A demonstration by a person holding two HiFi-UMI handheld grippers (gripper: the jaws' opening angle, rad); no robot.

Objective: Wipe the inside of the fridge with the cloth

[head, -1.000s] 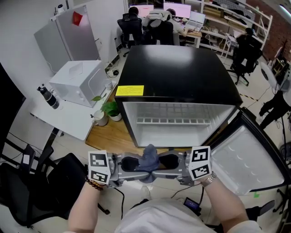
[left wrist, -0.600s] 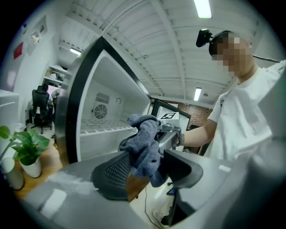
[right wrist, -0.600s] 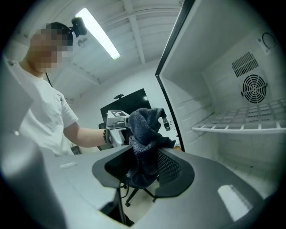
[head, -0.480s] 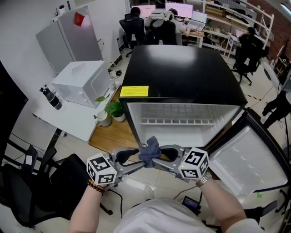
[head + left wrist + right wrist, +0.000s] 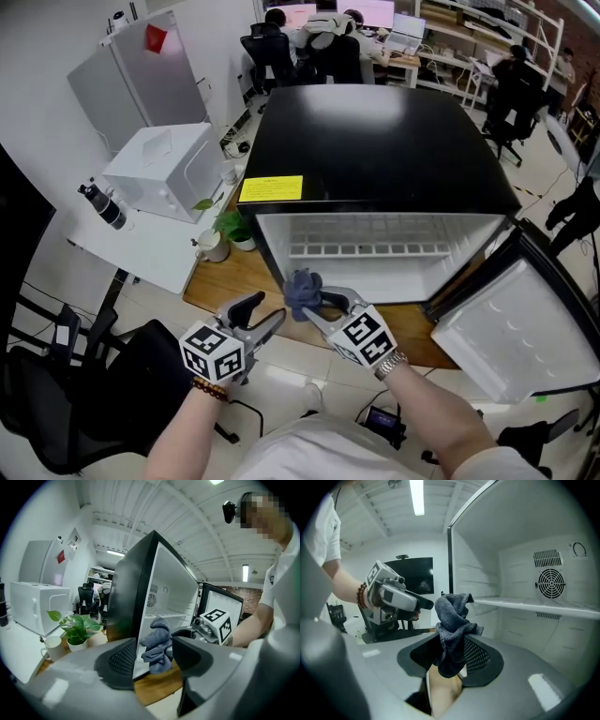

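Note:
The grey cloth [image 5: 300, 289] hangs bunched between the jaws of my right gripper [image 5: 314, 302], which has just closed further and is now shut on it. It sits just in front of the open black fridge [image 5: 375, 141], at the lower left corner of the white interior [image 5: 525, 620]. In the right gripper view the cloth [image 5: 452, 620] stands up out of the right gripper [image 5: 450, 656]. My left gripper [image 5: 263, 312] is beside it to the left; its jaws have just been opening and hold nothing. In the left gripper view the cloth [image 5: 157, 644] lies beyond the left gripper [image 5: 154, 660], untouched.
The fridge door [image 5: 506, 328] swings open to the right. A potted plant [image 5: 230, 225] and a cup [image 5: 206, 246] stand on the wooden platform [image 5: 225, 281] left of the fridge. A white box [image 5: 164, 169] and a bottle [image 5: 101, 202] sit on a white table; a black chair [image 5: 131, 375] is lower left.
A second ago both grippers pinched the cloth between them. The left gripper has let go and opened. The right gripper has carried the cloth forward to the fridge opening.

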